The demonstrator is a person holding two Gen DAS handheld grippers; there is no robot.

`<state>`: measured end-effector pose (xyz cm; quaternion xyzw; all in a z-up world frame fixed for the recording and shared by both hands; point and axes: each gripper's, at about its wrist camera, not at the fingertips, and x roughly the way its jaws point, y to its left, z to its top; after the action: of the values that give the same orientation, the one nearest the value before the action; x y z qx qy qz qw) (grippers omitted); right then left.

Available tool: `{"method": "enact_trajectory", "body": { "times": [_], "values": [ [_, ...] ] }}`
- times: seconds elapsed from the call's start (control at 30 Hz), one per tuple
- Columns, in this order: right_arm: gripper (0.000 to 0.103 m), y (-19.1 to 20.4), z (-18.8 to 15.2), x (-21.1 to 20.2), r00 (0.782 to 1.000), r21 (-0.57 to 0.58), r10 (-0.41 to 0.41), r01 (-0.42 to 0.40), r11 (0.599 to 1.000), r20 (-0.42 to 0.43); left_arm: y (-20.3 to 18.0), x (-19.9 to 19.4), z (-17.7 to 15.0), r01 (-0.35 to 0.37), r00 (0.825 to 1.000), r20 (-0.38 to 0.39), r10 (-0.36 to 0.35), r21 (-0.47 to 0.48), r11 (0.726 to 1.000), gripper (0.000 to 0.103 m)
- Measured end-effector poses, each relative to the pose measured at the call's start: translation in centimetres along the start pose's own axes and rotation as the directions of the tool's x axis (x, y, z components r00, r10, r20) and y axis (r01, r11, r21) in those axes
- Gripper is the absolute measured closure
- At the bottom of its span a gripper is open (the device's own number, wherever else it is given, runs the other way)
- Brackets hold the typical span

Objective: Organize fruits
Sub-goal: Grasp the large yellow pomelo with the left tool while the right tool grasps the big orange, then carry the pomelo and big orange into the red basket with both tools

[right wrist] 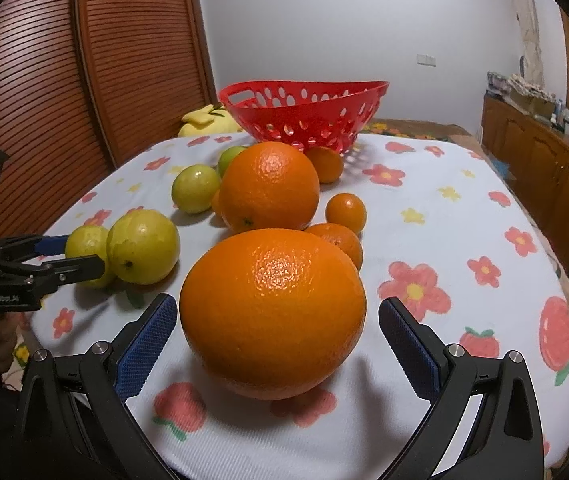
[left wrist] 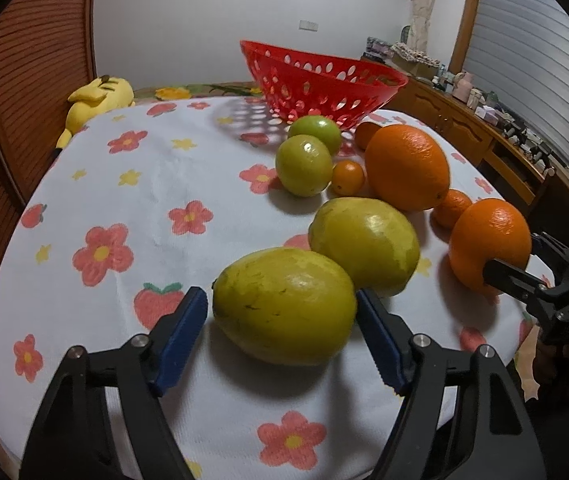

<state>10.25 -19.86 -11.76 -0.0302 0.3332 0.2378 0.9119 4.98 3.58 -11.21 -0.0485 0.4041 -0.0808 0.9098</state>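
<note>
We hold both grippers wide open: our left gripper [left wrist: 282,320] straddles the near yellow-green fruit [left wrist: 284,306], our right gripper [right wrist: 278,334] the near orange [right wrist: 273,312], both resting on the bench [left wrist: 156,184]. Closing off-centre could roll either into its neighbours.

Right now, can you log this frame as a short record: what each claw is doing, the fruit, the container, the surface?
left claw: open, straddling the nearest yellow-green fruit, which lies on the cloth
right claw: open, either side of the nearest large orange, which sits on the cloth
other fruit: second yellow-green fruit, second large orange, two green round fruits, several small oranges
red basket: perforated, behind the fruit; inside not clearly visible
surface: flower-print tablecloth
</note>
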Motion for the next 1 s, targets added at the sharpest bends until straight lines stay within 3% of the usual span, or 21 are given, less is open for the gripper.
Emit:
{"method": "enact_trajectory", "body": {
  "times": [0.3, 0.47, 1.0],
  "values": [
    [0.003, 0.1, -0.3, 0.5, 1.0, -0.012, 0.005, -0.005, 1.0, -0.02, -0.1, 0.0, -0.2, 0.015, 1.0, 0.006, -0.015, 0.002, 1.0, 0.032],
    [0.01, 0.2, -0.6, 0.7, 0.999, -0.018, 0.017, -0.018, 1.0, -0.031, 0.2, -0.2, -0.2, 0.019, 1.0, 0.007, -0.019, -0.016, 1.0, 0.033],
    [0.012, -0.2, 0.2, -0.6, 0.999, -0.032, 0.053, -0.053, 0.998, 0.003, 0.7, -2.5, 0.9, 0.007, 0.997, 0.081, -0.004, -0.038, 0.999, 0.033]
  ]
}}
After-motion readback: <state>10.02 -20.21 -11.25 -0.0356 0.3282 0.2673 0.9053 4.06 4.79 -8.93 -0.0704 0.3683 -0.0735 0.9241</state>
